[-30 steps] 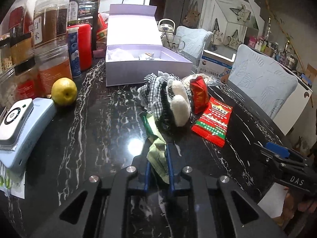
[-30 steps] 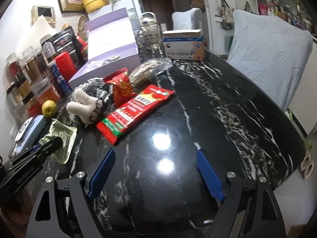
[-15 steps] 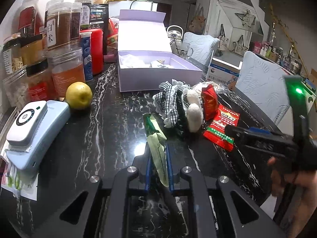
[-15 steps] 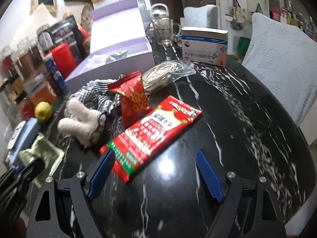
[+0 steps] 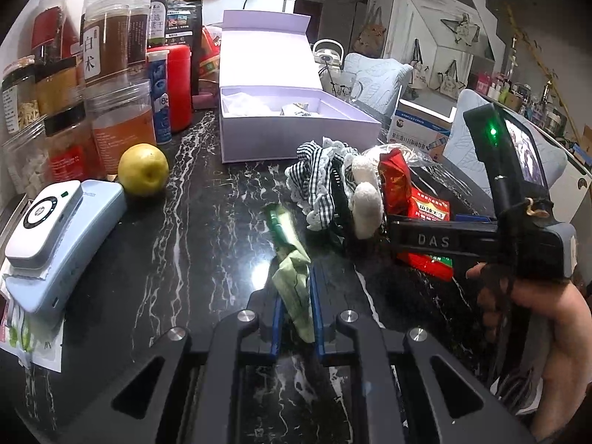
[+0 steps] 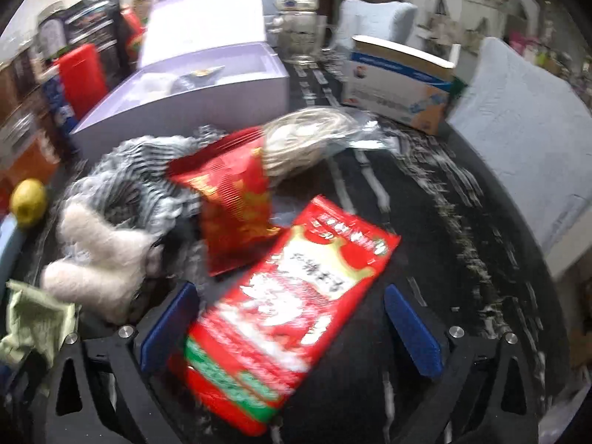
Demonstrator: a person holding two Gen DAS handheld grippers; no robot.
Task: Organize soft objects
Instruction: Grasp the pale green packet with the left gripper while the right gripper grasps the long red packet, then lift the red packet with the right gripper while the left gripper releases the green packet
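Observation:
My left gripper (image 5: 295, 298) is shut on a pale green packet (image 5: 292, 277), held just above the black marble table (image 5: 207, 229). Beyond it lies a pile: a checked cloth (image 5: 314, 174), a white plush piece (image 5: 364, 199), a small red snack bag (image 5: 394, 181) and a long red packet (image 5: 429, 211). In the right wrist view my right gripper (image 6: 292, 329) straddles the long red packet (image 6: 292, 310). Its jaws are opening, and the blue pads (image 6: 170, 325) stand clear of the packet's sides. An open lavender box (image 5: 296, 137) sits behind the pile.
Jars and tins (image 5: 111, 74) line the left edge, beside a yellow fruit (image 5: 142, 174) and a pale blue device (image 5: 63, 236). A clear bag of coiled cord (image 6: 307, 137), a carton (image 6: 399, 81) and a glass kettle (image 6: 296, 26) stand behind. A hand (image 5: 536, 314) holds the right gripper.
The right gripper has swung left toward the pile, now sits over the long red packet, and its jaws stand wider. The left gripper has kept still, holding the green packet.

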